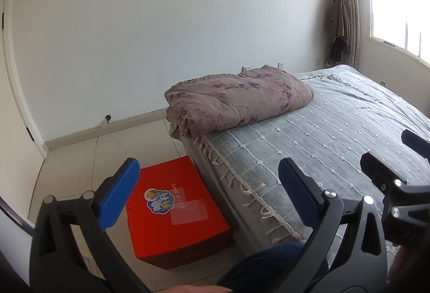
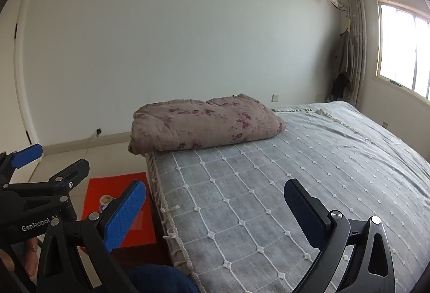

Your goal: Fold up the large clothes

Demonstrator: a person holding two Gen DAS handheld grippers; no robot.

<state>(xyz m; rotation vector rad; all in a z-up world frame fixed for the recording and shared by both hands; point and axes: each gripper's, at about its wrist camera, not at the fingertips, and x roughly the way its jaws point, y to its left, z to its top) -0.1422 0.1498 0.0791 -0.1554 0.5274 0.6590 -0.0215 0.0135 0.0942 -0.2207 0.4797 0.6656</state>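
A folded mauve quilt with purple flowers (image 1: 239,102) (image 2: 204,123) lies on the near left corner of the bed and overhangs its edge. The bed wears a grey bedspread (image 1: 336,137) (image 2: 295,158) with a white stitched grid and a fringe. My left gripper (image 1: 208,169) (image 2: 60,156) hovers open above the bed's edge and the floor, holding nothing. Just to its right, my right gripper (image 2: 215,185) (image 1: 388,146) is open over the bedspread, also holding nothing. Dark blue fabric (image 1: 268,266) (image 2: 158,279) shows at the bottom edge below the grippers.
A red cardboard box (image 1: 177,209) (image 2: 118,183) stands on the tiled floor against the bed's side. Garments (image 1: 338,24) (image 2: 345,59) hang by the curtain in the far corner, beside a bright window (image 1: 397,8). A hand (image 2: 29,255) grips the left tool.
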